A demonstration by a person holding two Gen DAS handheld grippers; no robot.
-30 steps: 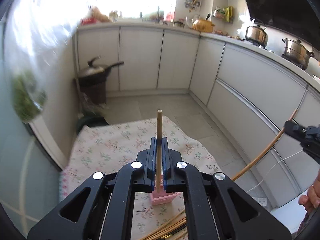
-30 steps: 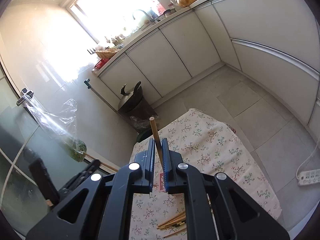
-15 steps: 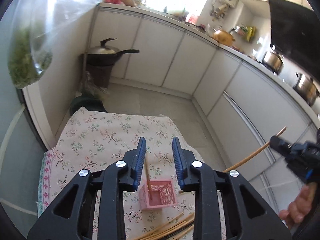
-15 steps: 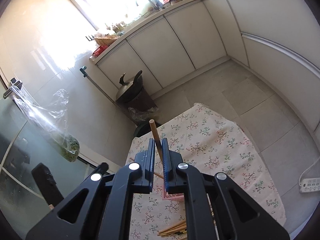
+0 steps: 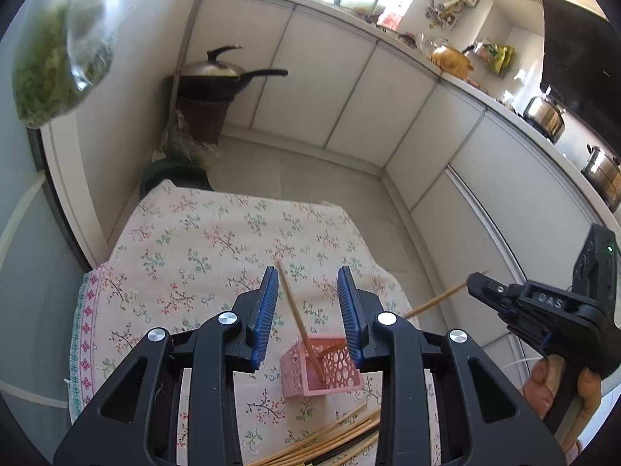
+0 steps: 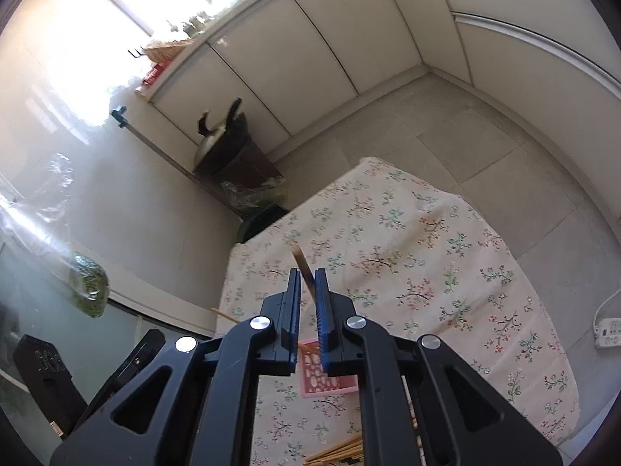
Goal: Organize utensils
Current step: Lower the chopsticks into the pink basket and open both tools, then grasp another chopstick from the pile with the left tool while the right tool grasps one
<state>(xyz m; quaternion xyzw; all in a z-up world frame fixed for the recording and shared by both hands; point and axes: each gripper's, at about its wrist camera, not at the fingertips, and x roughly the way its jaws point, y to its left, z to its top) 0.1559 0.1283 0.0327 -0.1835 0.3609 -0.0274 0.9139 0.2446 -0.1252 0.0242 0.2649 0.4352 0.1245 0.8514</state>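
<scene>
**Chopsticks going into the pink basket: left one dropped, right one still between the jaws**

Your left gripper (image 5: 308,312) stands released. Its jaws have just been opening, and the chopstick (image 5: 299,320) between them touches neither pad; it leans free with its lower end inside the basket (image 5: 330,378).

Your right gripper (image 6: 307,312) has jaws set narrow around a second chopstick (image 6: 302,266), and they have just been opening a little. From these views you cannot tell whether the pads still press the stick. In the left view its lower end reaches down to the basket rim.

The basket sits on the floral cloth of the desk (image 5: 186,240), near its front edge. More chopsticks (image 5: 330,440) lie loose in a bundle just in front of it.

Handling, as a judgement:
- The sticks look like light, stiff bamboo, smooth and round, so expect them to roll or pivot between flat pads.
- Take hold near the upper third, square across the pads, so the lower end steers into the basket.
- The basket looks like thin perforated plastic, light enough to slide or tip if a stick levers on its wall.

Writing: raised letters on the right gripper body, seen from the left view, appear to read "DAS". No other label is legible.
</scene>
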